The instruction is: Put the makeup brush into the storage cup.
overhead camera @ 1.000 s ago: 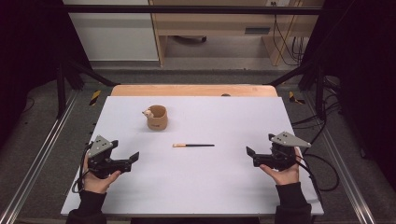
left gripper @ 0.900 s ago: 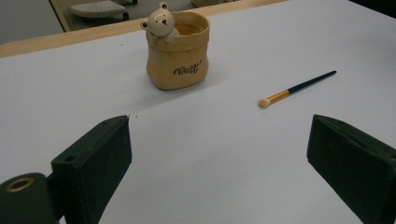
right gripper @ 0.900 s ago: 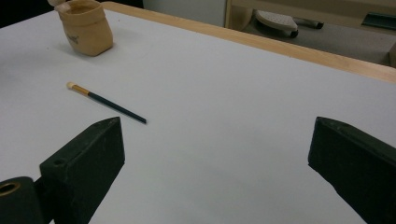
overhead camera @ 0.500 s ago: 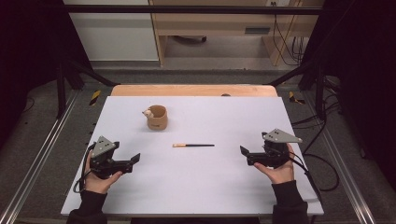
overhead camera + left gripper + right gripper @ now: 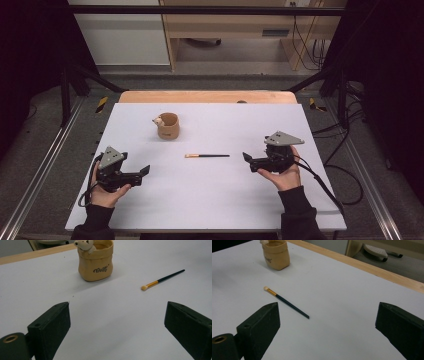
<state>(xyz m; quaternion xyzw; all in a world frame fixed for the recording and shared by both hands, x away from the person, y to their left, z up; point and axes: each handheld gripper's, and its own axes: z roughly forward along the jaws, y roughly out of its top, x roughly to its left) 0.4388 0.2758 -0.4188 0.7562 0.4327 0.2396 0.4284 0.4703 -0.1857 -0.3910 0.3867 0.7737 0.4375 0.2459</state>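
Both grippers sat low over the white table (image 5: 210, 200), jaws wide and empty. The right gripper (image 5: 248, 162) pointed at the brush (image 5: 207, 156) lying mid-table; the left gripper (image 5: 144, 173) was farther off. Lettering on the pouch (image 5: 95, 261) showed in the left gripper view.

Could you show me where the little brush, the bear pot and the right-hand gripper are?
brush (image 5: 207, 156): high view, middle of its dark handle.
bear pot (image 5: 96, 263): left gripper view, its tan front wall above the lettering.
right gripper (image 5: 246, 156): high view, between the tips of its open fingers.
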